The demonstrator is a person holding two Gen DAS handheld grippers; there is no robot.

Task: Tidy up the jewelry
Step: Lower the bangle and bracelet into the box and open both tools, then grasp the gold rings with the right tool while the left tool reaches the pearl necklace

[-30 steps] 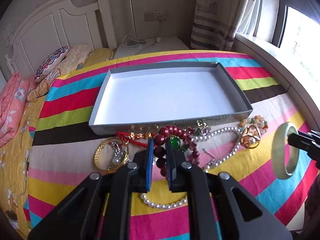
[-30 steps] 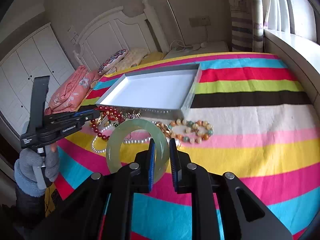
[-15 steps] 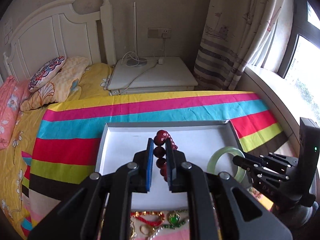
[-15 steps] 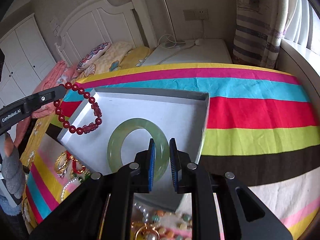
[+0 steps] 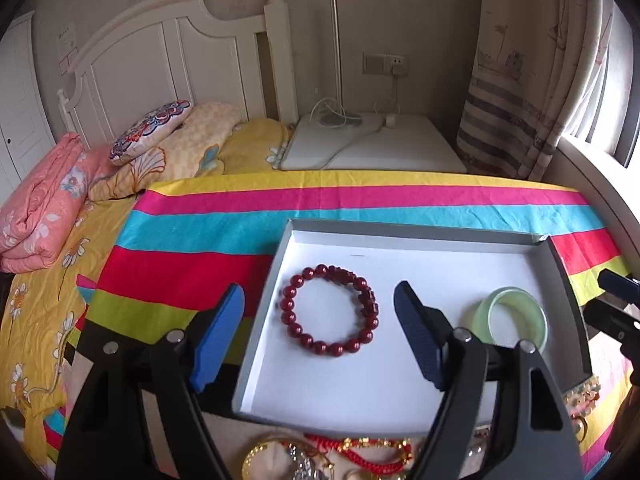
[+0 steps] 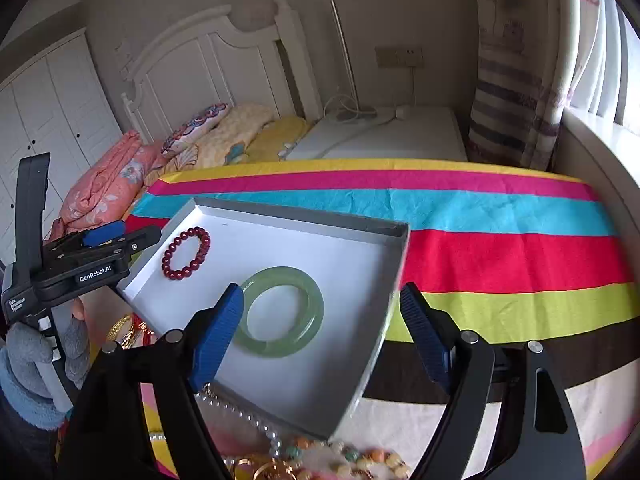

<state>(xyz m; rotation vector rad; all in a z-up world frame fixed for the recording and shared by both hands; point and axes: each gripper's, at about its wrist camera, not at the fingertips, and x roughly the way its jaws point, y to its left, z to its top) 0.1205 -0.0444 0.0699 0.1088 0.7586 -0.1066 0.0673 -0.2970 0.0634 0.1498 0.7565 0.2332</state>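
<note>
A dark red bead bracelet (image 5: pixel 329 310) (image 6: pixel 186 253) lies flat in the left part of the grey box (image 5: pixel 472 235) (image 6: pixel 304 216), on its white floor. A pale green jade bangle (image 5: pixel 512 318) (image 6: pixel 280 317) lies in the box's right part. My left gripper (image 5: pixel 320 334) hangs open above the bracelet, holding nothing. My right gripper (image 6: pixel 322 330) stands open above the bangle, also with nothing in it. Loose jewelry remains in front of the box: a red cord and gold pieces (image 5: pixel 360 450), pearls and coloured beads (image 6: pixel 340 456).
The box rests on a striped cloth (image 6: pixel 500 256) spread over the bed. Pillows and a folded pink quilt (image 5: pixel 44 208) lie to the left by the white headboard. A white nightstand (image 5: pixel 376 148), curtain and window sill stand behind and to the right. A gloved hand (image 6: pixel 28 364) holds the left gripper.
Both grippers have opened and let go: the red bracelet and the jade bangle, held above the box half a second ago, now lie on the box floor.
</note>
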